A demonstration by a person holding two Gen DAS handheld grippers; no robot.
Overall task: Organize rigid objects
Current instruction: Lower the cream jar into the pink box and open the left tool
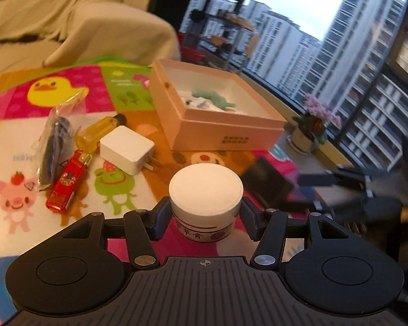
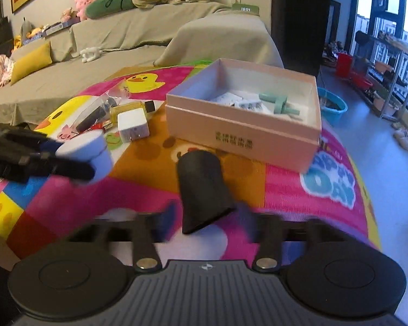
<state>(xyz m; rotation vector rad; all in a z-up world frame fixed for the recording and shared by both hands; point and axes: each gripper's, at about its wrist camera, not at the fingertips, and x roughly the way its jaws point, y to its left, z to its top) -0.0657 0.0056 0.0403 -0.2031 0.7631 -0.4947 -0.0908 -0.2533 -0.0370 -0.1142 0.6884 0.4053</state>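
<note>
Nearest to me, the left tongs (image 1: 206, 217) are clamped on a small white-lidded jar (image 1: 206, 193), one pad on each side of its wall, holding it upright above the bright cartoon-print cloth (image 1: 21, 146) that covers the desk. To its right, the right tongs (image 2: 204, 217) stand open and blurred, with a black cone-shaped thing (image 2: 204, 190) lying on the cloth just ahead of the gap between them, apparently not gripped; its wide end points back toward the tongs and its narrow end toward the box. What that thing is I cannot tell. Beyond the jar, to the left, the loose pile waits: a red lighter (image 1: 66, 182), a white plug adapter (image 1: 126, 149), a little bottle of yellow liquid (image 1: 100, 133) and a dark item in a clear plastic sleeve (image 1: 54, 146), all close together, some touching. Farther on and slightly to the right sits the open pink box (image 1: 225, 133), already holding a pale green plastic piece (image 1: 212, 99) and some paper slips. The jar's way, I would judge, runs forward and a little right, over the near wall of the box, and the left hand is the one carrying it. Behind everything are a covered sofa (image 2: 138, 35) and tall windows (image 1: 340, 40).
</note>
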